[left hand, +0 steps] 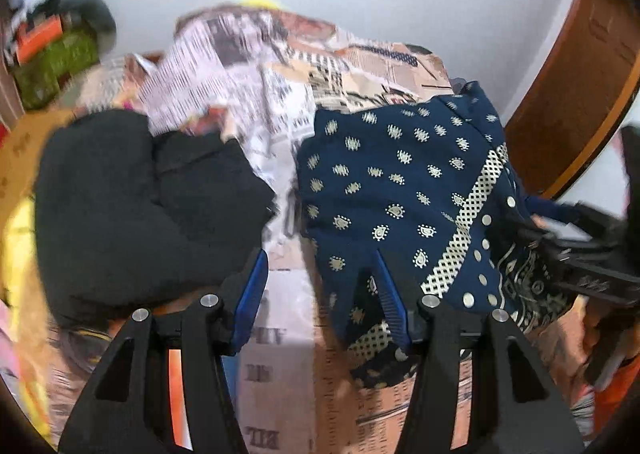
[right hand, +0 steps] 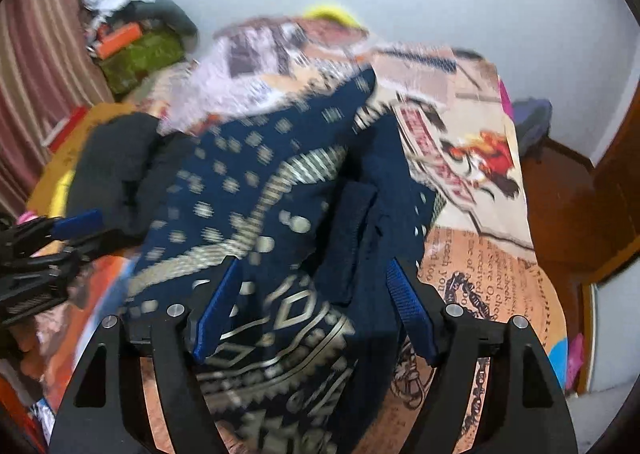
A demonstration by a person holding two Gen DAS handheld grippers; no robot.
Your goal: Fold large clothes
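**On the Printed Bedspread: Navy Garment Between Two Sets of Tongs**

Across the bed lies a bedspread (left hand: 280,366) printed with newspaper text and cartoon panels in peach, white and black; its surface is flat cloth with shallow creases. On it rests the navy garment (left hand: 400,181), a soft woven fabric with small cream paisley motifs, a cream lattice band, rows of round dots and a geometric border of diamonds and zigzags. Its surface is bunched into loose folds. To its left sits a black garment (left hand: 132,205), matte and thick, heaped in rounded lumps. A gap of bedspread separates the two. A brown wooden door (left hand: 576,93) stands at the right, and a striped curtain (right hand: 36,65) hangs at the left of the right wrist view.

Both tongs point steeply downward toward the bed. Each has black triangular arms and blue ribbed pads.

The left tongs (left hand: 320,278) are released: the left pad lies beside the edge of the black garment, the right pad lies over a fold of the navy garment, and bare bedspread shows between them. No cloth is pinched.

The right tongs (right hand: 312,286) stand spread wide. A ridge of the navy garment rises between the pads, but neither pad presses on it. The image is motion-blurred.

The navy garment lies directly beneath and ahead of the right tongs, and to the right of the left tongs.
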